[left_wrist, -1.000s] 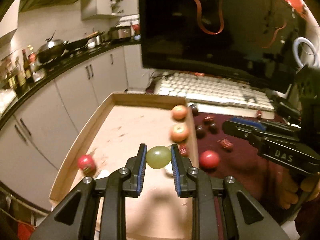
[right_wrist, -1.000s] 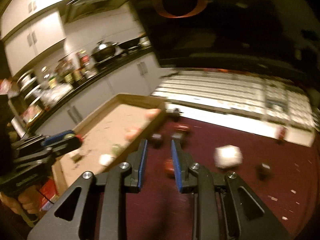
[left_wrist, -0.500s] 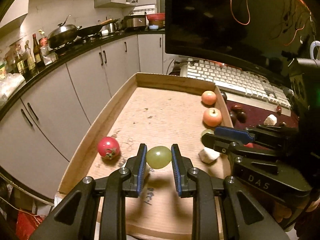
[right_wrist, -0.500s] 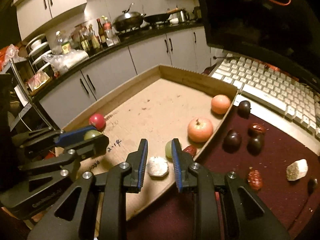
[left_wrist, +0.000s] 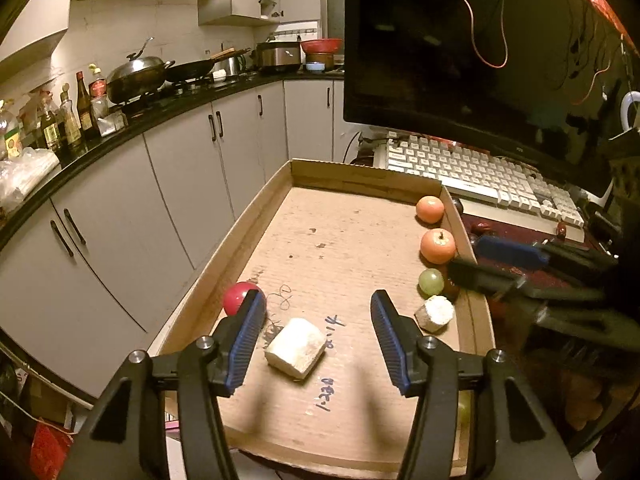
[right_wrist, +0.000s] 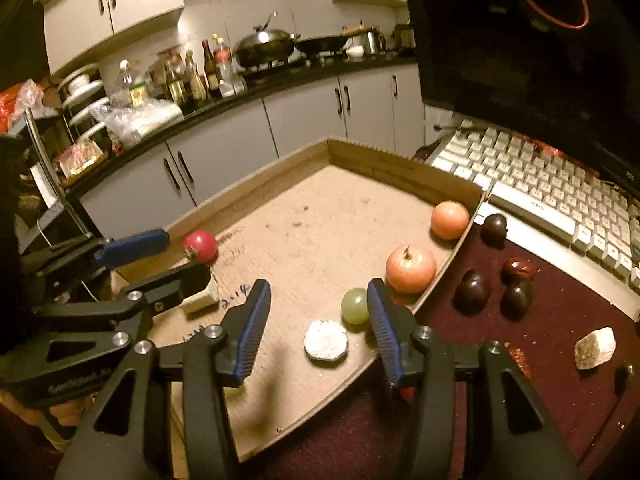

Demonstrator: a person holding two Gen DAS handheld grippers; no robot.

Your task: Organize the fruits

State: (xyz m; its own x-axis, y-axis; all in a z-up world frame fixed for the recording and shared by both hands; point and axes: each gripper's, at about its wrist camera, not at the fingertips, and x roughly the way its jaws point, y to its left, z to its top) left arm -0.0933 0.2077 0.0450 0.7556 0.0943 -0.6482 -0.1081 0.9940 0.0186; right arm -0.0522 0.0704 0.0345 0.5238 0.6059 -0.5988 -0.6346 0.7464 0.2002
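Note:
My left gripper (left_wrist: pixel 318 330) is open and empty over the near part of a cardboard tray (left_wrist: pixel 340 236), above a white chunk (left_wrist: pixel 295 347). A red fruit (left_wrist: pixel 236 298) lies by its left finger. Two orange fruits (left_wrist: pixel 437 245) (left_wrist: pixel 430 209), a green grape (left_wrist: pixel 431 282) and a second white chunk (left_wrist: pixel 435 314) lie along the tray's right wall. My right gripper (right_wrist: pixel 316 318) is open and empty over the tray's near right side, just above the green grape (right_wrist: pixel 355 306) and white chunk (right_wrist: pixel 325 344). A pale green fruit (right_wrist: pixel 234 391) peeks from under its left finger.
Dark plums (right_wrist: pixel 473 292) (right_wrist: pixel 517 298) (right_wrist: pixel 493 229), a red date (right_wrist: pixel 519 268) and a white chunk (right_wrist: pixel 595 348) lie on the dark red mat (right_wrist: pixel 560 400) right of the tray. A keyboard (right_wrist: pixel 552 188) and monitor (left_wrist: pixel 460 40) stand behind. Kitchen cabinets (left_wrist: pixel 160 184) are at the left.
My left gripper opened and let go of the green grape it held; it now sits lower over the tray. My right gripper also opened and stayed over the tray's near right side.

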